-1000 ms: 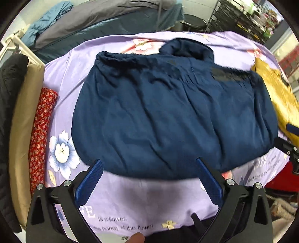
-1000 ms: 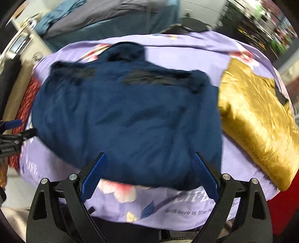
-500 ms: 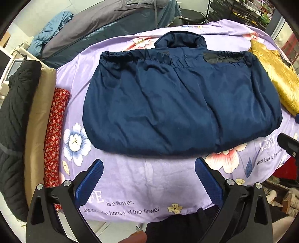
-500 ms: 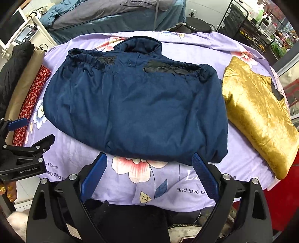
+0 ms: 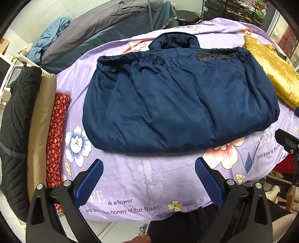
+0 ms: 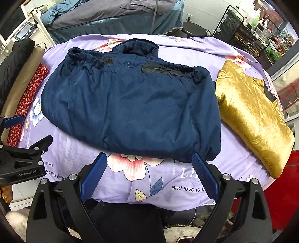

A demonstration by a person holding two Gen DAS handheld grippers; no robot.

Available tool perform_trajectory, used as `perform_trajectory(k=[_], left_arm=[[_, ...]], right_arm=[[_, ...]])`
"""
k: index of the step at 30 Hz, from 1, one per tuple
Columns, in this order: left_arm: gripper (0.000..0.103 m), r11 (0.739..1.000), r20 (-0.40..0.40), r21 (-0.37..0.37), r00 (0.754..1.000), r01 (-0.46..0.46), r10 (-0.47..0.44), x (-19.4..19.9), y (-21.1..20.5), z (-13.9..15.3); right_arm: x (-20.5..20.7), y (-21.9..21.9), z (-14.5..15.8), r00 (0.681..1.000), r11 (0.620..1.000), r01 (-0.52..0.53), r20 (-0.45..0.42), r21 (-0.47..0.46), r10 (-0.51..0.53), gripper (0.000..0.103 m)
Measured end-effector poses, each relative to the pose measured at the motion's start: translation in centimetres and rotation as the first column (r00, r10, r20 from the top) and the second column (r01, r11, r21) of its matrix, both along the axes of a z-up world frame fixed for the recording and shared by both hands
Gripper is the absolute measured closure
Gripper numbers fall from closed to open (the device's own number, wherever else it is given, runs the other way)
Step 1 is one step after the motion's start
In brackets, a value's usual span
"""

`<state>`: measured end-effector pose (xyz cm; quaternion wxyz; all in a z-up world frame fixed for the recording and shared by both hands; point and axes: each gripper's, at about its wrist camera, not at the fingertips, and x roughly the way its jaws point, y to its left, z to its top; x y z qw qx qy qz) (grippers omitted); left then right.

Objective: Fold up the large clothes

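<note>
A navy blue jacket lies folded on the purple flowered sheet, collar at the far side; it also shows in the right wrist view. My left gripper is open and empty, held back over the sheet's near edge, short of the jacket's near hem. My right gripper is open and empty, just short of the jacket's near right corner. Part of the left gripper shows at the left of the right wrist view, and part of the right gripper at the right of the left wrist view.
A folded gold garment lies right of the jacket. Red patterned, tan and black folded items line the left edge. A bed with grey and blue covers, a stool and a wire rack stand behind.
Both grippers have pulled back toward the near edge, away from the jacket. The jacket now lies still and more of the sheet shows in front of it.
</note>
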<state>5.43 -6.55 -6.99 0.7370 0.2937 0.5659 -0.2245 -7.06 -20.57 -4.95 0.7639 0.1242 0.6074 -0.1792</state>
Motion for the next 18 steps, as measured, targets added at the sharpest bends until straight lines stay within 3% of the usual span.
perform_trajectory(k=[8, 13, 18], left_arm=[[0.007, 1.0, -0.008, -0.016, 1.0, 0.001, -0.001, -0.48, -0.06, 0.24], [0.007, 1.0, 0.026, 0.022, 1.0, -0.002, 0.002, -0.9, -0.19, 0.26], [0.006, 1.0, 0.029, -0.006, 1.0, -0.005, 0.006, -0.8, -0.04, 0.75]], right_arm=[[-0.31, 0.01, 0.07, 1.0, 1.0, 0.002, 0.001, -0.004, -0.002, 0.012], [-0.43, 0.03, 0.11, 1.0, 1.0, 0.002, 0.003, -0.008, -0.002, 0.012], [-0.68, 0.09, 0.32, 1.0, 1.0, 0.004, 0.009, -0.019, -0.003, 0.012]])
